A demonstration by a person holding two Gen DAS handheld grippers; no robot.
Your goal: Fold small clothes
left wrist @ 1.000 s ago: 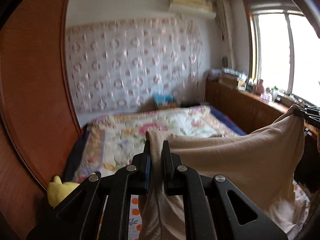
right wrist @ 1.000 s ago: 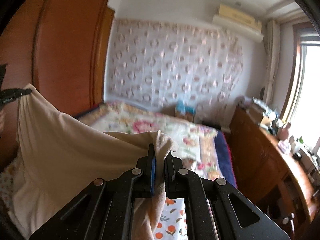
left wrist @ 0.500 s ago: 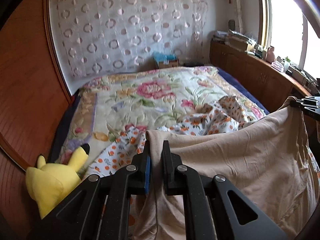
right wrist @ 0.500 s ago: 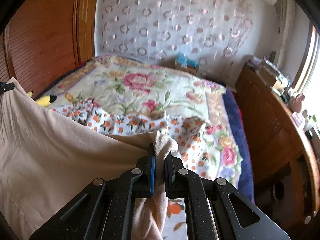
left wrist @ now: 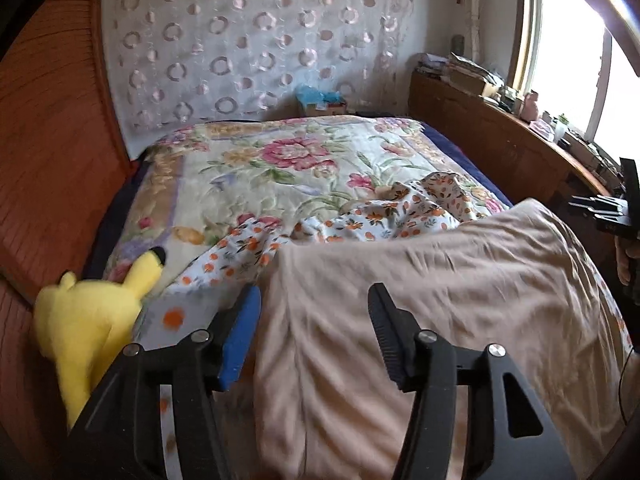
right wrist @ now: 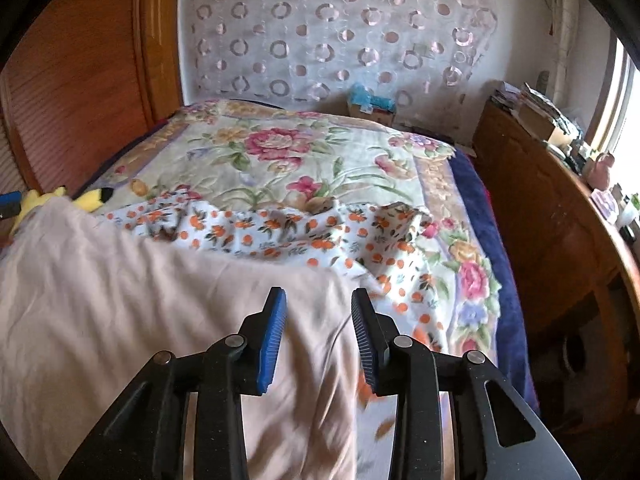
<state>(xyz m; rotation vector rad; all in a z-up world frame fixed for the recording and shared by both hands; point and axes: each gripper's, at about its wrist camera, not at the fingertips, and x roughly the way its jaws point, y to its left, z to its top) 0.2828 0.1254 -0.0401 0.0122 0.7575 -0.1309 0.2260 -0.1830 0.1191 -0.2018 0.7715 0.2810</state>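
The plain beige cotton garment [left wrist: 420,300] is spread flat on the flower-quilted bed [left wrist: 280,168], over an orange-dotted white cloth [right wrist: 280,228]. Both the left hand-held gripper [left wrist: 314,304] and the right hand-held gripper [right wrist: 318,308] are held released above it. Laying-out looks done; an edge must be regripped for the first fold.

A bed [left wrist: 280,168] covered by a floral quilt [right wrist: 304,160] fills the room. Behind its head hangs a sheer white curtain [left wrist: 256,40] patterned with circles. A reddish wooden wardrobe [right wrist: 80,80] stands along one side, and a long wooden cabinet [left wrist: 500,140] (its top crowded with boxes and bottles) runs along the other, beneath a bright window [left wrist: 568,64] letting in daylight.
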